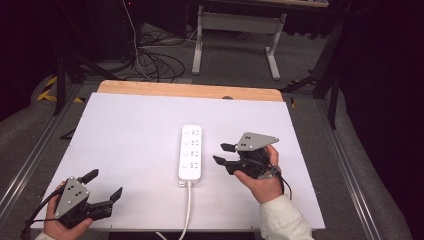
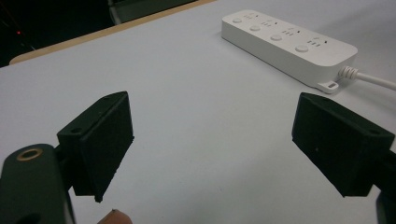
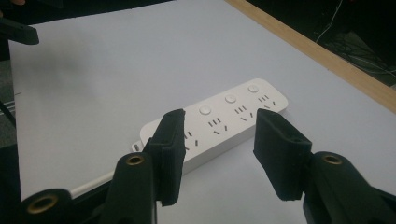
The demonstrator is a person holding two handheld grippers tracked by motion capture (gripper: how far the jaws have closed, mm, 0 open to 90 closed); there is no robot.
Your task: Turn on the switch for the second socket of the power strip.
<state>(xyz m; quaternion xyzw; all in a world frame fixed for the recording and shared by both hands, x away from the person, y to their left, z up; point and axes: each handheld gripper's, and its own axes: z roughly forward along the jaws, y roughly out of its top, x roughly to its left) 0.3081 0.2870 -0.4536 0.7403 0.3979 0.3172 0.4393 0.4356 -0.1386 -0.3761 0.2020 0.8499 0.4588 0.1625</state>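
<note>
High view first: the white power strip [image 1: 190,152] lies flat in the middle of the white table [image 1: 130,135], its cord [image 1: 187,210] running off the near edge. My right gripper [image 1: 223,154] sits just beside the strip's right side, jaws apart and empty. My left gripper [image 1: 105,186] is well away from the strip, down at the near-left corner, also spread open with nothing in it. No containers anywhere around the strip, so nothing to report there.

Left gripper view: the power strip [image 2: 287,43] is far off past the wide-open jaws, cord [image 2: 369,78] trailing from its near end. My guess is that if I swing in from here, I could snag that cord and drag the whole strip.

Right gripper view: the jaws are open with the power strip [image 3: 212,126] right behind them. I reckon closing at this angle might press a switch button [image 3: 204,110] or just shove the strip sideways, since it's light and nothing's pinning it.
</note>
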